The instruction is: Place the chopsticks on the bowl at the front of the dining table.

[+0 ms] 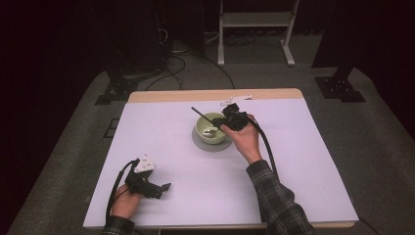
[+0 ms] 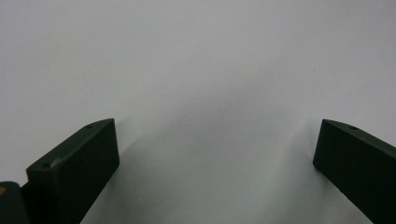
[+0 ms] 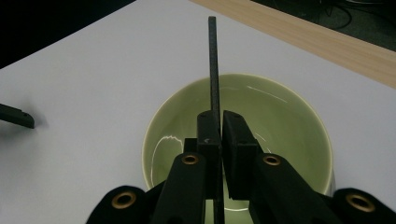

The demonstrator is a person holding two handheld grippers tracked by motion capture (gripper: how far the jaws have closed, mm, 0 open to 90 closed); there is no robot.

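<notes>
A pale green bowl (image 1: 201,128) stands on a round grey mat (image 1: 205,146) at the middle of the white table top. My right gripper (image 1: 226,119) hangs over the bowl's right rim, shut on a thin black rod (image 1: 198,112) that sticks out up and to the left past the bowl. In the right gripper view the rod (image 3: 213,60) runs between the closed right gripper (image 3: 219,116) jaws, above the bowl (image 3: 280,121). Something silvery glints inside the bowl (image 1: 210,131). My left gripper (image 1: 165,186) rests near the front left corner, open (image 2: 217,140) and empty over bare table.
The white cover (image 1: 161,142) lies over a wooden table whose far edge (image 1: 195,95) shows bare wood. A dark tip (image 3: 16,115) lies on the cover at the left of the right gripper view. Stands and cables sit on the floor behind the table.
</notes>
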